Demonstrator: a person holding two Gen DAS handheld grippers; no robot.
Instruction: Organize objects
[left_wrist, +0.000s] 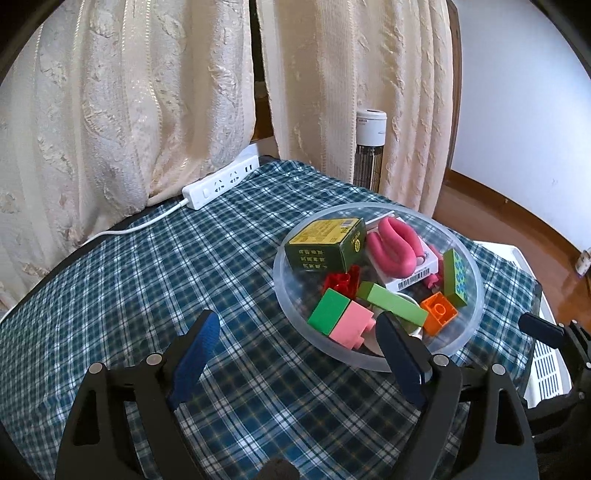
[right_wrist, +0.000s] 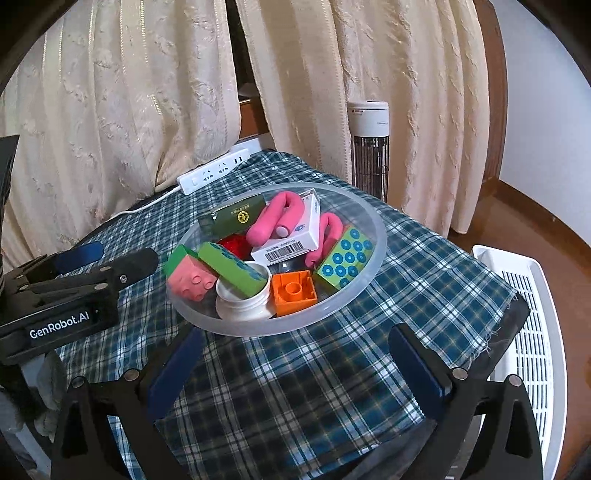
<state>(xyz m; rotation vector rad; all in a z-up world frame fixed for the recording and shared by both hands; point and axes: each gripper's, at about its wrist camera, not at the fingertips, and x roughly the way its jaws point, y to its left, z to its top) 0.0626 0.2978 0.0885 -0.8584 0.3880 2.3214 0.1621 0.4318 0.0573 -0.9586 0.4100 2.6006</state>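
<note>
The clear round plastic bowl (right_wrist: 373, 221) of toy bricks and small boxes sits on the plaid-covered desk (right_wrist: 295, 387), just ahead of the right gripper (right_wrist: 295, 369) and beside the left gripper (left_wrist: 295, 354), both fingers spread and empty.

We see a translucent, frosted plastic bowl (right_wrist: 373, 236) of glossy plastic bricks (right_wrist: 294, 291) and printed cardboard boxes (left_wrist: 325, 245) on a woven checked cloth (right_wrist: 295, 387), matt black plastic gripper frames with dull blue pads (left_wrist: 197, 354), textured cream curtains (left_wrist: 129, 92) and a polished wooden floor (left_wrist: 517, 236).
</note>
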